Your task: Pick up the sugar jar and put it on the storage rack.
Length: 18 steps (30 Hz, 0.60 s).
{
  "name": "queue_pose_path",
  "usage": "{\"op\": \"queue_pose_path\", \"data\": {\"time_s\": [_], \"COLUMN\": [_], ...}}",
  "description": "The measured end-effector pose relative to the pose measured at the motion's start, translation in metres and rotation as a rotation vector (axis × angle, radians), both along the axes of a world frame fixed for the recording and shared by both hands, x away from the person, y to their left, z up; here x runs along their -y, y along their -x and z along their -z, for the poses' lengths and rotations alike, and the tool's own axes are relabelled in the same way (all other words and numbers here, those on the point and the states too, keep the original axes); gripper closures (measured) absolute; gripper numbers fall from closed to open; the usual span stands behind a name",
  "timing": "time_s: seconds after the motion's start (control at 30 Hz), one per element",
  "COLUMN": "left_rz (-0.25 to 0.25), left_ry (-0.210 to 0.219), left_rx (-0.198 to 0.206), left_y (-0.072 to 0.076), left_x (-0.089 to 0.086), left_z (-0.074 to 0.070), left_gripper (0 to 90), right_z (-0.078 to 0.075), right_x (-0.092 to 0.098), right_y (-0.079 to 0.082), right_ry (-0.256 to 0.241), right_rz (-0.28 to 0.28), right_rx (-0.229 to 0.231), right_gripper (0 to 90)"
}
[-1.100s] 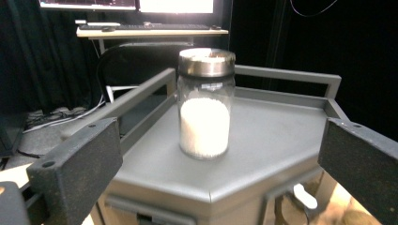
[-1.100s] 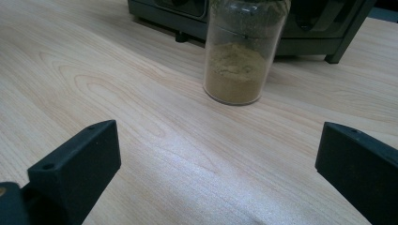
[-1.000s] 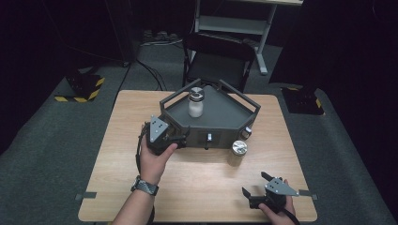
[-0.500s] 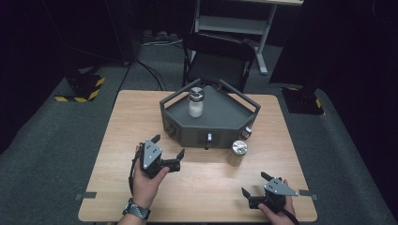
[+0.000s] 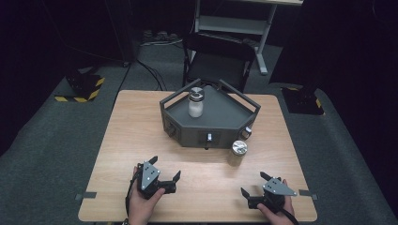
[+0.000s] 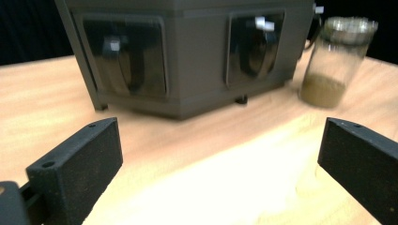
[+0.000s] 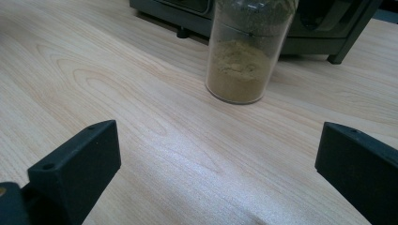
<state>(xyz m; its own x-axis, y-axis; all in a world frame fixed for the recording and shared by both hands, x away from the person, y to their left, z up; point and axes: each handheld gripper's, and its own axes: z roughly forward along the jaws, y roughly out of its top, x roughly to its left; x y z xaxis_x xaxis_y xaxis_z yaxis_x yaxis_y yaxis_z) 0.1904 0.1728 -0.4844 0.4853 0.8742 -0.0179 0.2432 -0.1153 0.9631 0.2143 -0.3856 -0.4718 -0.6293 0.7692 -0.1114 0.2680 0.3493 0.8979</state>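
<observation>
A dark grey angular rack stands at the back middle of the wooden table. On its top sits a jar of white powder with a silver lid. A clear jar of tan powder stands upright on the table just in front of the rack's right end. My left gripper rests open near the front left, facing the rack's front. My right gripper is open near the front right, pointing at the tan jar, with nothing between its jaws.
A black chair stands behind the table, a metal shelf frame beyond it. Yellow-and-black striped blocks lie on the grey carpet at left. Bits of tape mark the table's front edge.
My left gripper has drawn back from the rack's left front corner to the front of the table. The right gripper has stayed put.
</observation>
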Motion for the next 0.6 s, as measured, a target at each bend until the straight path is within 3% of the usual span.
{"op": "queue_pose_path", "data": {"time_s": [0.3,0.37,0.6], "left_rz": [0.029,0.017,0.04], "left_ry": [-0.069,-0.106,-0.147], "left_rx": [-0.086,-0.107,-0.099], "left_y": [0.001,-0.001,0.001], "left_x": [0.004,0.009,0.013], "left_z": [0.005,0.002,0.0], "left_gripper": [0.5,0.9,0.7], "right_z": [0.0,0.0,0.0], "right_x": [-0.003,-0.003,-0.004], "right_y": [0.001,0.001,0.001], "right_ry": [0.003,0.0,0.007], "right_rz": [0.015,0.022,0.023], "right_rx": [0.003,0.001,-0.001], "right_gripper": [0.4,0.4,0.5]}}
